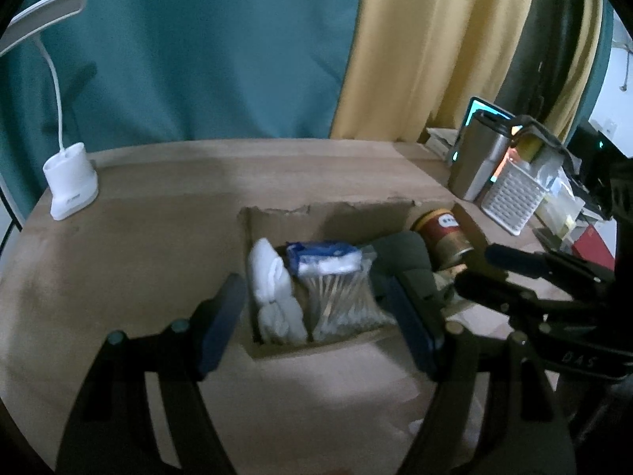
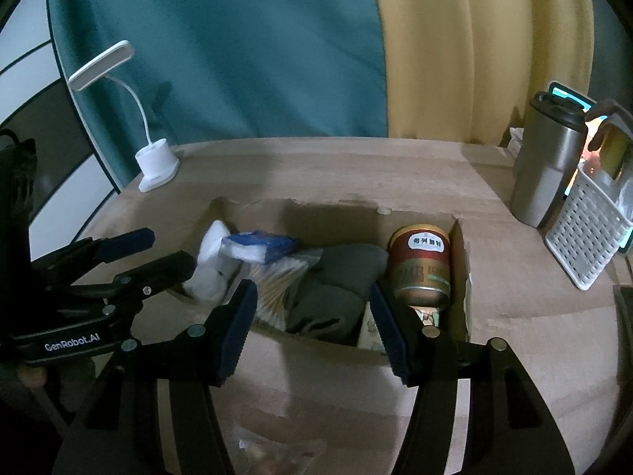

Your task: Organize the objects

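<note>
Cardboard box, open-topped with torn, ragged rims, serves as landmark on the pale wooden table. Largest item inside it is a dark olive cloth bundle, soft and folded, filling the box's middle. Right of the bundle, against the box's right wall, a red-and-gold metal can stands roughly upright, a cylinder with a printed label. Left of the bundle lies a clear, crinkled packet of cotton swabs, its sticks running front to back. Behind that packet sits a blue-and-white soft pack, and at the box's left wall a white rolled cloth.

Left gripper hovers over the box's near-left part, released and holding nothing, the swab packet directly ahead between its blue pads. Right gripper is likewise spread and empty, hanging over the near rim, facing the cloth bundle; the can lies just beyond its right finger. Judged by position, the right hand is nearer the can, the left nearer the swabs.
</note>
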Motion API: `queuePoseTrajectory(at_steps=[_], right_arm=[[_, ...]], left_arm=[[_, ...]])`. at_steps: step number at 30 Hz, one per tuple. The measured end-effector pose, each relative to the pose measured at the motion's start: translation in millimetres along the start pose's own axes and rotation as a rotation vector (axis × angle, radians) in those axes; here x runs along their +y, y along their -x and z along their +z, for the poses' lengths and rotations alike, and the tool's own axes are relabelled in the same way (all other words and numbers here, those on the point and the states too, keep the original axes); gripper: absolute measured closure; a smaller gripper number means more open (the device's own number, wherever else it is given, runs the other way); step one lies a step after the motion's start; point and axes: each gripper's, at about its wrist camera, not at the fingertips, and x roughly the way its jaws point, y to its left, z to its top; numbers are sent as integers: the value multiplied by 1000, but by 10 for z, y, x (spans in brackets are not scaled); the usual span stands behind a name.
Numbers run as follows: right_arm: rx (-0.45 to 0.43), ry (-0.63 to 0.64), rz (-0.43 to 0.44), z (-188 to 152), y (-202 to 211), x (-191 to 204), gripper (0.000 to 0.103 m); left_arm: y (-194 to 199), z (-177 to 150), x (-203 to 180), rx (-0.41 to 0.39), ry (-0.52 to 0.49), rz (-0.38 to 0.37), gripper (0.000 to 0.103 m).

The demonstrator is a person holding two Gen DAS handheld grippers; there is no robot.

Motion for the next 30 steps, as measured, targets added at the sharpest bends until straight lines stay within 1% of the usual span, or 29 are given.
queuePoseTrajectory(at_steps=[12,21,30], right_arm=[[8,11,-9,-128,103,54,41],[34,9,-14,-348,131,116,41],[41,18,-14,-469,182,180,41]], left_arm=[[147,-157,-25,-10,3,-9,27],[198,-352,-43,4,15,-18,27],[297,-483,-31,2,22,-15,27]])
